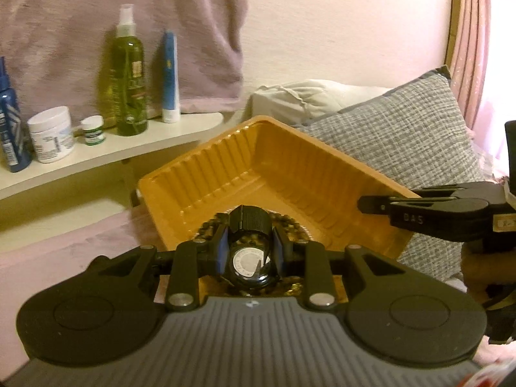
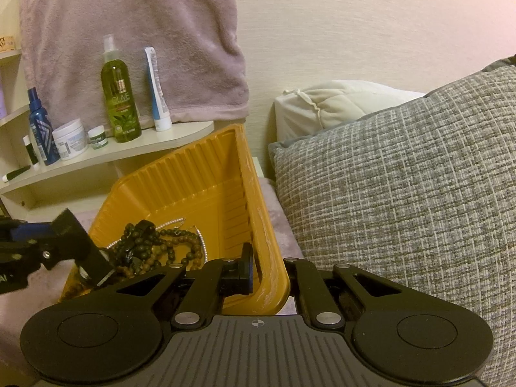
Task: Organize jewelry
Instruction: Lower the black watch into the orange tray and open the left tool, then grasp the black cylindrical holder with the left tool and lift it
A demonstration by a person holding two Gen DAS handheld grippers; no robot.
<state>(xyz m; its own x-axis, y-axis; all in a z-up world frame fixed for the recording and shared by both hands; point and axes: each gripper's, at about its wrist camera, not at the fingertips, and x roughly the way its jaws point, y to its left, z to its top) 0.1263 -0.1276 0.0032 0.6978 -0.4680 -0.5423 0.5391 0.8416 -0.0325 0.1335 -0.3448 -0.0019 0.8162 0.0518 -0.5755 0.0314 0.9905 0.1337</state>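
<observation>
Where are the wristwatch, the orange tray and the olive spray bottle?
wristwatch (image 1: 251, 266), left wrist view, on its round case back.
orange tray (image 2: 193, 177), right wrist view, on its ribbed inner wall.
olive spray bottle (image 2: 120, 103), right wrist view, on its green body.

This is a bedroom in a home. A grey pillow (image 2: 403, 193) and a white pillow (image 2: 338, 103) lie by the wall. A small shelf (image 2: 180, 135) holds a green spray bottle (image 2: 119, 96), a tube (image 2: 156, 93) and cream jars (image 2: 69, 138). A soft towel (image 2: 129, 38) hangs above.
</observation>
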